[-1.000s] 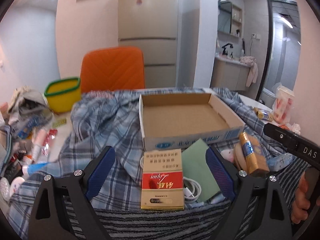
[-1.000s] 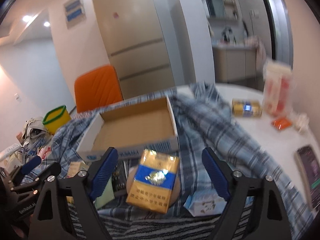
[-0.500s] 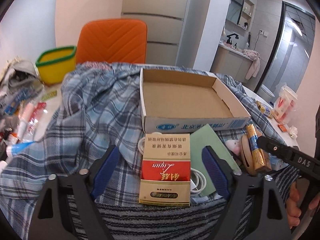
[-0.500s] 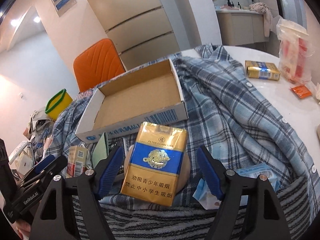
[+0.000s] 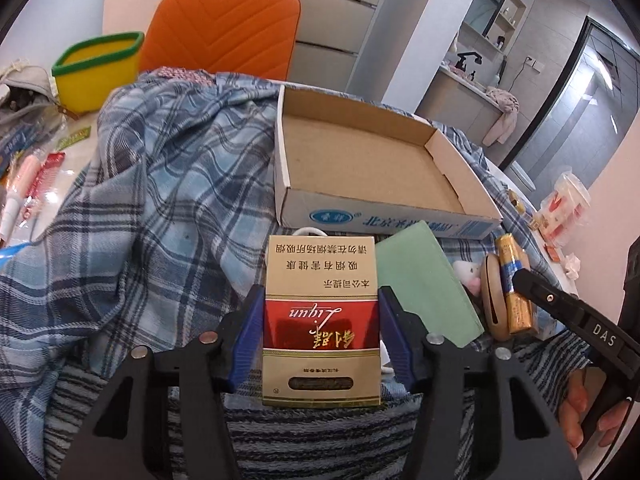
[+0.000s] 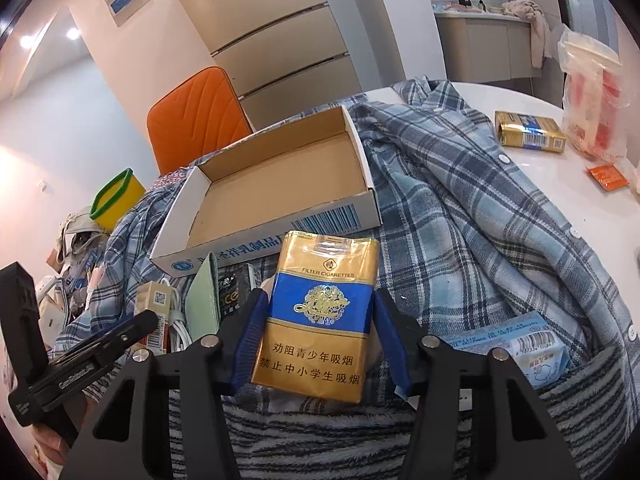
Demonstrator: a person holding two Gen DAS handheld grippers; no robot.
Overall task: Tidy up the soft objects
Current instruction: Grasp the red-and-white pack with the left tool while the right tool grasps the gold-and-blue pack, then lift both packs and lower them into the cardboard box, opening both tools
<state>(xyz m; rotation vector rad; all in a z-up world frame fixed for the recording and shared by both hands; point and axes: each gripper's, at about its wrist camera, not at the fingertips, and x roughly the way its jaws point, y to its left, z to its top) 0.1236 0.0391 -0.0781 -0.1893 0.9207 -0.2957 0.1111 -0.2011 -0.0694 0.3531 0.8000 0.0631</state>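
Blue pads of the left gripper (image 5: 321,334) clamp the red pack (image 5: 321,328) while the right gripper (image 6: 316,334) clamps the gold pack (image 6: 320,316), both just before the empty box (image 5: 370,168), probably their destination.

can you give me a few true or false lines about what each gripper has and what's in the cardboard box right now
1. The left gripper is closed on the red and gold pack. True.
2. The right gripper is wide open with nothing between its fingers. False: it grips the blue and gold pack.
3. The cardboard box already holds a pack. False: it is empty.
4. The box sits on a blue plaid shirt. True.
5. A green card lies right of the red and gold pack. True.
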